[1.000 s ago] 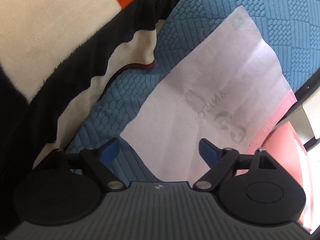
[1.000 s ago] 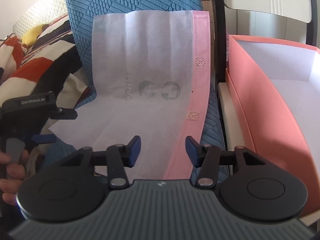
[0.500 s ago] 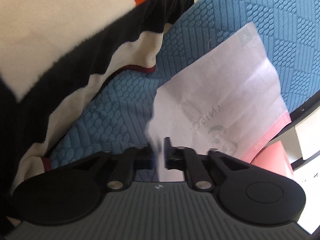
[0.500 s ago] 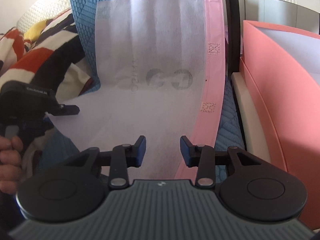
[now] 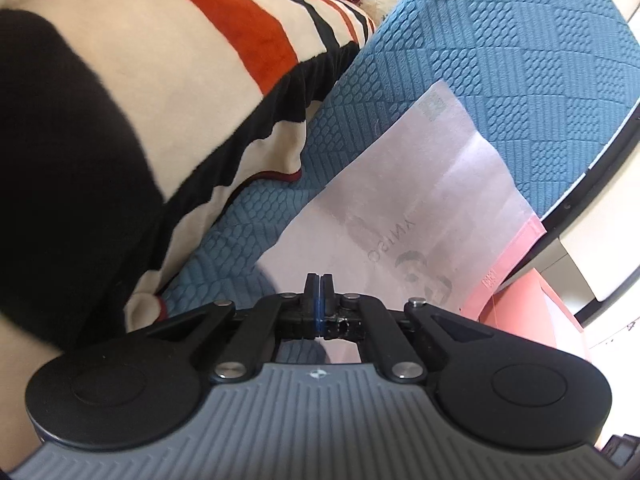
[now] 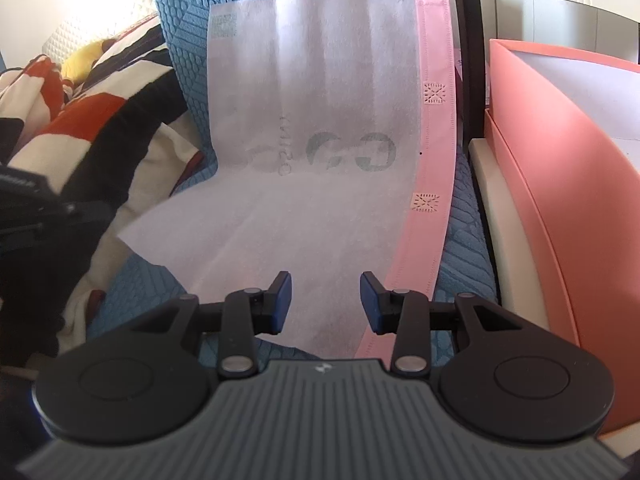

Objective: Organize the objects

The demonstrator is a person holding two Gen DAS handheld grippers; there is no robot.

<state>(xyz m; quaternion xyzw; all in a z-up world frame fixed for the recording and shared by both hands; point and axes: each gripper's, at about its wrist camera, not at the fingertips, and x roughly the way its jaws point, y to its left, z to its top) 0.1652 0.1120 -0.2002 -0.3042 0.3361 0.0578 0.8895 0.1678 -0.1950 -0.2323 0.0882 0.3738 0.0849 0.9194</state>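
Note:
A white translucent bag [image 6: 320, 184] with a pink strip along one edge lies on the blue quilted cover [image 6: 184, 40]. It also shows in the left wrist view [image 5: 420, 208]. My left gripper [image 5: 319, 284] is shut on the bag's near left corner, which is lifted off the cover. The left gripper's body shows at the left edge of the right wrist view [image 6: 40, 216]. My right gripper [image 6: 325, 296] is open and empty, with its fingers either side of the bag's near edge.
A striped black, cream and orange blanket [image 5: 120, 100] lies left of the bag. An open pink box [image 6: 560, 184] stands to the right, beyond a dark bed frame rail [image 6: 466, 60]. The box also shows in the left wrist view [image 5: 528, 312].
My left gripper has closed on the bag's corner and lifted it. My right gripper moved forward over the bag's near edge and stayed open.

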